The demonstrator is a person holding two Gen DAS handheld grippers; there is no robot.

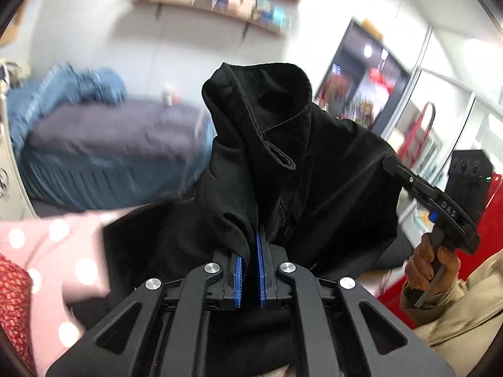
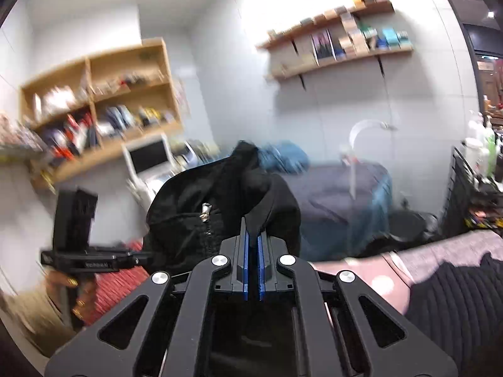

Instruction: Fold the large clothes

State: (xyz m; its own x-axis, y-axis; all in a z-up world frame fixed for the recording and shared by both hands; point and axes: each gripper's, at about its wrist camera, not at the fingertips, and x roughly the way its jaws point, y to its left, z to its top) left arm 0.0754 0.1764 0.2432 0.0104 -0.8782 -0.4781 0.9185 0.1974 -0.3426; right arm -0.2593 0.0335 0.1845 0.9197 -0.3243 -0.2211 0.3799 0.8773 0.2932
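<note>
A large black garment with a zip hangs lifted in the air, bunched in folds. My left gripper is shut on a fold of it, cloth pinched between the blue pads. In the right wrist view the same black garment shows its zip pull, and my right gripper is shut on another fold of it. The right gripper also appears from the side in the left wrist view, held by a hand, its tip against the cloth. The left gripper shows at the left of the right wrist view.
A pink dotted bedcover lies below. A second bed with a grey-blue cover and a blue garment stands behind. Wall shelves, a wooden bookcase, a black ribbed cloth at the right.
</note>
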